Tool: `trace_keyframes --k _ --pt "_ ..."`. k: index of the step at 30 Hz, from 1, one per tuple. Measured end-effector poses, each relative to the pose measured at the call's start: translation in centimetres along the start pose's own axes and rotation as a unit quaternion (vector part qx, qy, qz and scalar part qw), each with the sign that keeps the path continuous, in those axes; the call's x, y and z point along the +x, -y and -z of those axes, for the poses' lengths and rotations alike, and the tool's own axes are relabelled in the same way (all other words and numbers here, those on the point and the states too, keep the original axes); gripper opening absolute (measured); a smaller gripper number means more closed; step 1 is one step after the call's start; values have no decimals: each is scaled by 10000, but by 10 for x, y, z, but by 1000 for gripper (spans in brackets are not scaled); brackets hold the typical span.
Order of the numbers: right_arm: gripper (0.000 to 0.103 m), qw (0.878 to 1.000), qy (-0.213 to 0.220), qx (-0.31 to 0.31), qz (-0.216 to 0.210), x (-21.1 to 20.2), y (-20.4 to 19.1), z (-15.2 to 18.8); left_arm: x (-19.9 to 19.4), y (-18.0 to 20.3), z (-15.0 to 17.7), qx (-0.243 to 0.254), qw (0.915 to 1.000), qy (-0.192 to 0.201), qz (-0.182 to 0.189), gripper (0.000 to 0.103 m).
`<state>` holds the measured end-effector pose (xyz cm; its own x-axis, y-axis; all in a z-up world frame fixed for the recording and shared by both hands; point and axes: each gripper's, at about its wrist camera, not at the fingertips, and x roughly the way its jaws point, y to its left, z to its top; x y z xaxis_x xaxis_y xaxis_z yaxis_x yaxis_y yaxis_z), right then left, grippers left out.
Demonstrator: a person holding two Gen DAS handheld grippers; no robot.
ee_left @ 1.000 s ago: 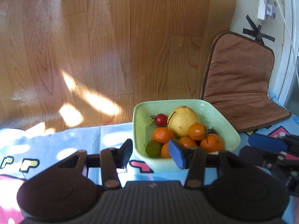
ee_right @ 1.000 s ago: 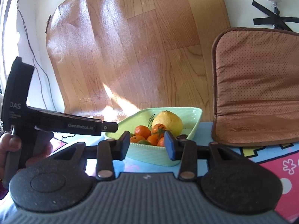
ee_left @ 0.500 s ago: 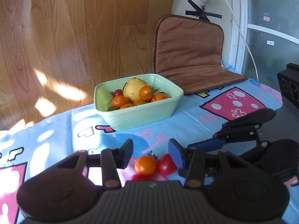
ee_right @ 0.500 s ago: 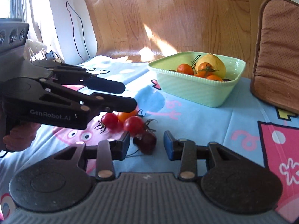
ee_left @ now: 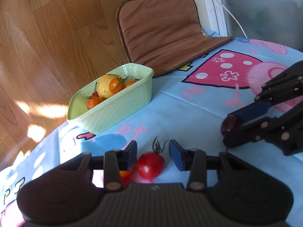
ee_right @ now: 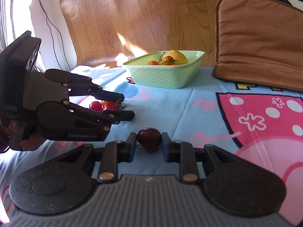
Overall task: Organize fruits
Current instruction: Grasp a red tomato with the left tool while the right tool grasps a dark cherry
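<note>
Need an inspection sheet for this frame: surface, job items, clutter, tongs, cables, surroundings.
Surface: cartoon-print tablecloth.
Job items: green dish holding a lemon and orange fruits; red tomato, more tomatoes loose on the cloth.
Clutter: brown cushion leaning behind the dish.
Tongs: right tongs shut on dark tomato; left tongs closing around the red tomato, pads not touching.
Cables: black cord on wall; white cord by window.
Surroundings: wood-pattern wall.

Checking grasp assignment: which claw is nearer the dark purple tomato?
Right. The right claw has its pads on both sides of the dark purple tomato. The left claw is off to the side, closing around a red tomato.
</note>
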<state>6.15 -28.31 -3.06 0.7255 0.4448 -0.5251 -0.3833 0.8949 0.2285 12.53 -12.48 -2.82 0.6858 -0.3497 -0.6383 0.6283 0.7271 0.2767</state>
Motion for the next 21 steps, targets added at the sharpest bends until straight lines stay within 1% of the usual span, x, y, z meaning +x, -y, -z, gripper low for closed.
trace_keyframes --k 2,4,7,11,16,21 --pt "31 10000 5 29 -1 -1 0 1 -4 -1 2 -244 9997 -49 38 35" --pt "31 10000 12 25 12 -1 -3 1 -13 5 9 -317 9995 -24 6 35" --pt "31 10000 1 20 -18 -4 -6 6 -29 14 21 -445 9990 46 -21 30" --pt "31 10000 6 -94 2 -11 -17 15 -47 23 33 -612 9980 118 -137 30" --pt "31 9993 65 -328 172 -20 -37 24 -66 28 41 -841 9963 122 -82 30" --pt "31 9989 80 -432 141 -30 -57 35 -92 33 56 -978 9949 236 -39 30"
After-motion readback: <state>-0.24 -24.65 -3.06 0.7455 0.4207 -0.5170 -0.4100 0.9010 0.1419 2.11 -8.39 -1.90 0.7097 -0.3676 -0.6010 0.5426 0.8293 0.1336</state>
